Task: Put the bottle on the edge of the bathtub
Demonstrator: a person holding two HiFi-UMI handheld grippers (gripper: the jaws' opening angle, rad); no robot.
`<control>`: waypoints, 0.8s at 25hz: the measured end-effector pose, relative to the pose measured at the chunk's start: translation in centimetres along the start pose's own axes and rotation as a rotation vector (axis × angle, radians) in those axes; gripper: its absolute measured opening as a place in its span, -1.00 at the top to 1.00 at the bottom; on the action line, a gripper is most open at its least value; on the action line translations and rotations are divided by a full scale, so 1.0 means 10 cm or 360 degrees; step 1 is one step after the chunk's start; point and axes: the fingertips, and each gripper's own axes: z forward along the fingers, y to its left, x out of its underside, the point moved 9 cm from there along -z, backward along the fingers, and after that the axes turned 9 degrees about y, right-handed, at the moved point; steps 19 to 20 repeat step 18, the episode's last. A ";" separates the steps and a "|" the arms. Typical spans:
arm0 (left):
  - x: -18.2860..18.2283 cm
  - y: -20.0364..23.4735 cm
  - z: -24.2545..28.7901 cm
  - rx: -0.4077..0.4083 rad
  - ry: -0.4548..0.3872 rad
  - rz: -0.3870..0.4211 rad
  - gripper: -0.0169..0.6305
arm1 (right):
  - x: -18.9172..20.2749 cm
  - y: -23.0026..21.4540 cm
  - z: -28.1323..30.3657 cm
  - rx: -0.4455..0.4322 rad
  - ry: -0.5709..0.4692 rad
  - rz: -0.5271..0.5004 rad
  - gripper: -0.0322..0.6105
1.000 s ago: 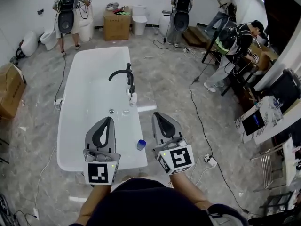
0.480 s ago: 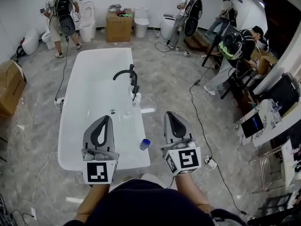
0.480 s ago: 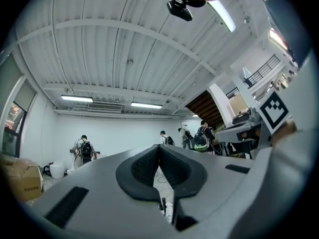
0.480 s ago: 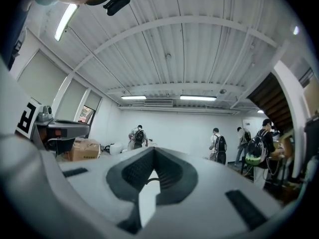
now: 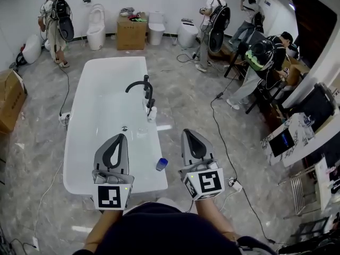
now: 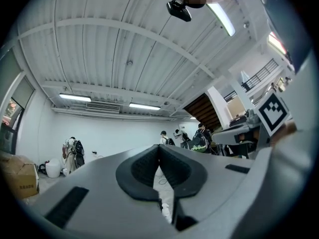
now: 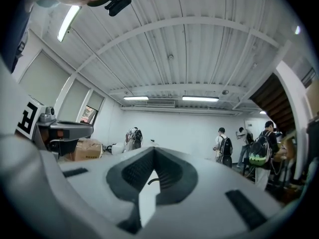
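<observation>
A small clear bottle with a blue cap (image 5: 161, 164) stands on the right rim of the white bathtub (image 5: 106, 108), near its close end. In the head view it sits between my two grippers, and neither touches it. My left gripper (image 5: 122, 136) hovers over the tub's near end, jaws shut and empty. Just right of the rim, over the floor, my right gripper (image 5: 187, 132) is also shut and empty. Both gripper views look level across the room: left gripper (image 6: 159, 147), right gripper (image 7: 153, 149), each with its pads together.
A black curved faucet (image 5: 141, 85) rises from the tub's right rim, with a small white item (image 5: 152, 114) beside it. Cables (image 5: 220, 126) run across the marble floor. Several people stand by toilets and cardboard boxes (image 5: 132, 30) at the back and right.
The bottle stays on the rim. My right gripper has drifted slightly to the right, away from the tub. People at the back have moved, and the head view has shifted a little.
</observation>
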 end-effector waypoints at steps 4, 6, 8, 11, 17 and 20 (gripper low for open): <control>0.00 0.02 -0.04 0.0010 -0.0011 -0.0003 0.94 | 0.00 0.06 0.00 0.0004 -0.0013 -0.0005 0.89; 0.01 0.02 -0.07 0.0009 0.0001 -0.0016 0.94 | -0.01 0.08 0.00 0.0003 -0.0020 -0.0003 0.90; 0.03 0.03 -0.11 0.0010 0.0005 -0.0017 0.94 | -0.02 0.11 0.00 0.0000 -0.0026 -0.0009 0.89; 0.04 0.05 -0.12 0.0025 -0.0002 0.0002 0.94 | -0.01 0.15 0.00 -0.0002 -0.0027 -0.0012 0.90; 0.03 0.08 -0.13 0.0034 -0.0021 0.0002 0.94 | 0.01 0.19 0.03 0.0007 -0.0025 0.0008 0.90; 0.04 0.09 -0.13 0.0032 -0.0020 0.0004 0.94 | 0.01 0.19 0.03 0.0008 -0.0027 0.0012 0.90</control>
